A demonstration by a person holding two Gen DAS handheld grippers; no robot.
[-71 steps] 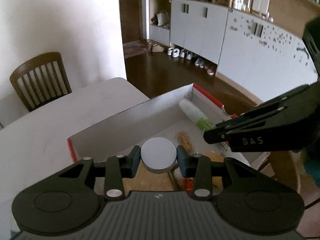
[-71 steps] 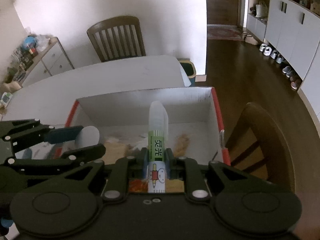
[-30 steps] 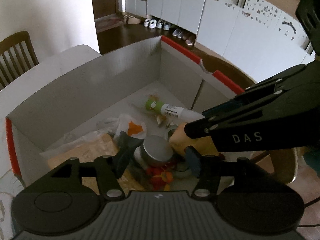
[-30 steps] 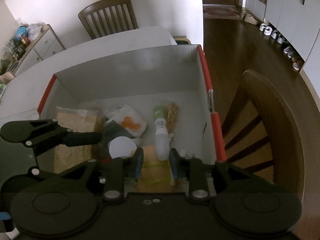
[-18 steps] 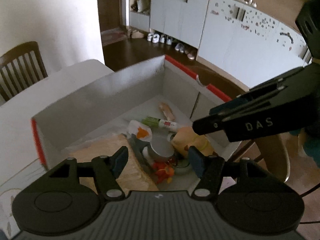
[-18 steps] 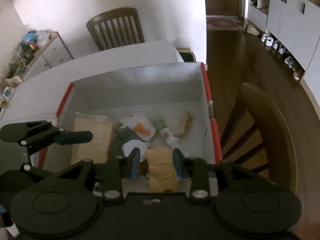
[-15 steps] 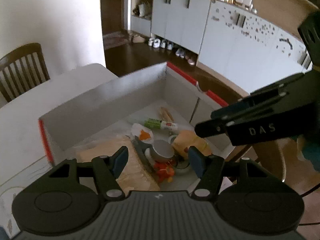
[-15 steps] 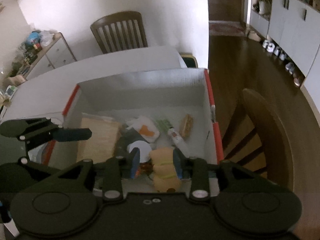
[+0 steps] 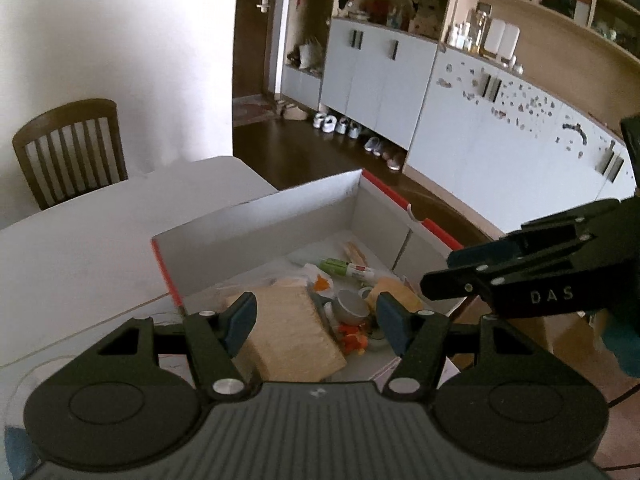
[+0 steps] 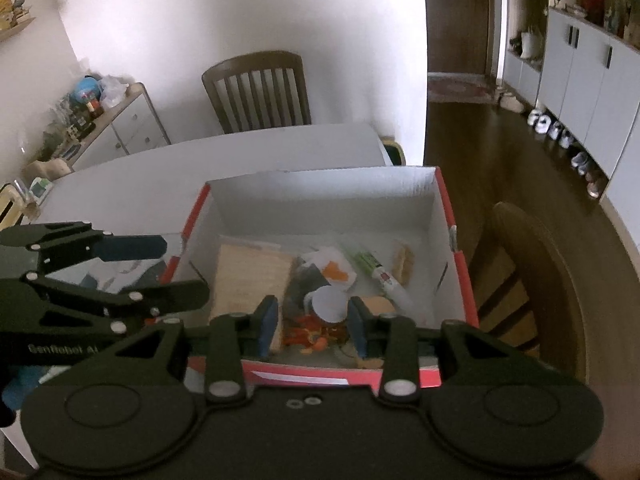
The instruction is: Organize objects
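Note:
A red-rimmed cardboard box (image 9: 256,236) (image 10: 320,196) stands on the white table. Inside lie a tan wooden block (image 9: 288,328) (image 10: 250,276), a round grey tin (image 9: 352,302) (image 10: 329,304), a green-and-white glue stick (image 9: 346,268) (image 10: 378,270), a yellow soft toy (image 9: 394,290) (image 10: 378,305) and orange bits (image 10: 308,336). My left gripper (image 9: 316,320) is open and empty above the box's near end; it also shows in the right wrist view (image 10: 160,268). My right gripper (image 10: 312,322) is open and empty over the tin; it also shows in the left wrist view (image 9: 456,268).
The white table (image 10: 240,168) extends behind the box. A wooden chair (image 10: 256,92) stands at its far side, another chair (image 10: 532,280) right of the box. Cabinets and shoes (image 9: 360,136) line the far wall. A cluttered sideboard (image 10: 100,128) stands at left.
Both grippers let go of their objects, the tin and the glue stick, inside the box, opened, and have risen and drawn back from it.

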